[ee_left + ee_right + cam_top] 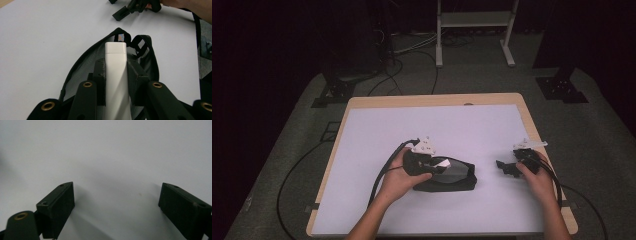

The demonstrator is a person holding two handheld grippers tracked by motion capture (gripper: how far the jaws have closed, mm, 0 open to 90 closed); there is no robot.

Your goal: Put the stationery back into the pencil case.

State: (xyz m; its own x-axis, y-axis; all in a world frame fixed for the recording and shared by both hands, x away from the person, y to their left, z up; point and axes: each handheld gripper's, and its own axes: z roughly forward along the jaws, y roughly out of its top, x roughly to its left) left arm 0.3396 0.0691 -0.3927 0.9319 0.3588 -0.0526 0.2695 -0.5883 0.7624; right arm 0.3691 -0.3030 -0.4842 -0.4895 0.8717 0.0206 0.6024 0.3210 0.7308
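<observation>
White box (115, 75) sits clamped between the left gripper (116, 67) pads, its far end poking into the open mouth of a black mesh pouch (451, 176) lying mid-table. Farther right, the right gripper (116, 202) rests wide open above the white table cover (377, 135), holding nothing.

White block (115, 72) apparently inside pouch (457, 181) on table (377, 130).

One white block (115, 75), one black mesh pouch (82, 67), two hand-held grippers.
</observation>
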